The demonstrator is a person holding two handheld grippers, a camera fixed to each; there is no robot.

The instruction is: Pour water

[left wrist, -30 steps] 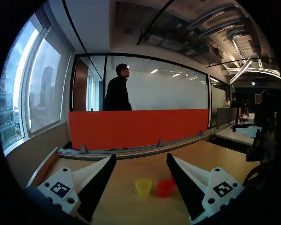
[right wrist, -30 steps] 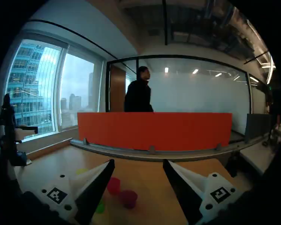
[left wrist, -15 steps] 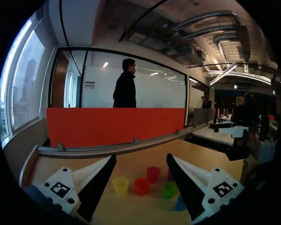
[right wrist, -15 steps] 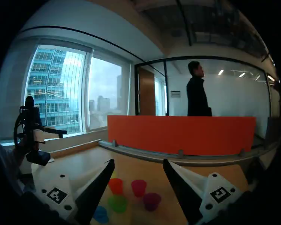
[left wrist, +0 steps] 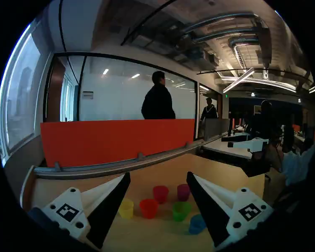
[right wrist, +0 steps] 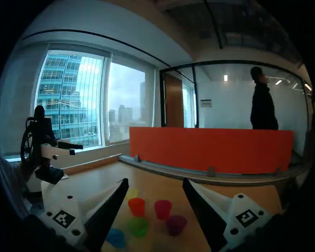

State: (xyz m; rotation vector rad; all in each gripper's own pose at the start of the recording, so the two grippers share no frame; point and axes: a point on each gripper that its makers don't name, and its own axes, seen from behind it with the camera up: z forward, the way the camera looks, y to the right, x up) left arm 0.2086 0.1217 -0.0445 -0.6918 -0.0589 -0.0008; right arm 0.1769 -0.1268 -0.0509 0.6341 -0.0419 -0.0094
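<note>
Several small coloured cups stand grouped on the wooden table [left wrist: 224, 172]. In the left gripper view they are a yellow cup [left wrist: 126, 208], a red cup [left wrist: 148, 208], a pink cup [left wrist: 160, 194], a purple cup [left wrist: 183, 192], a green cup [left wrist: 181, 211] and a blue cup [left wrist: 196, 224]. My left gripper [left wrist: 157, 176] hangs open above and before them, holding nothing. The right gripper view has the red cup [right wrist: 136, 206], pink cup [right wrist: 163, 209], purple cup [right wrist: 176, 224], green cup [right wrist: 138, 227] and blue cup [right wrist: 115, 237] below my open, empty right gripper [right wrist: 154, 181]. No water can be made out in the cups.
An orange partition [left wrist: 115, 138] with a metal rail runs along the table's far edge. A person [left wrist: 158, 103] stands behind it. Large windows [right wrist: 73, 109] lie to the left. The other hand-held gripper [right wrist: 52, 153] sits at the left in the right gripper view. More desks [left wrist: 224, 147] stand at the right.
Both views have swung so that more cups came into sight between the fingers. The person behind the partition has shifted right. Both grippers stay open.
</note>
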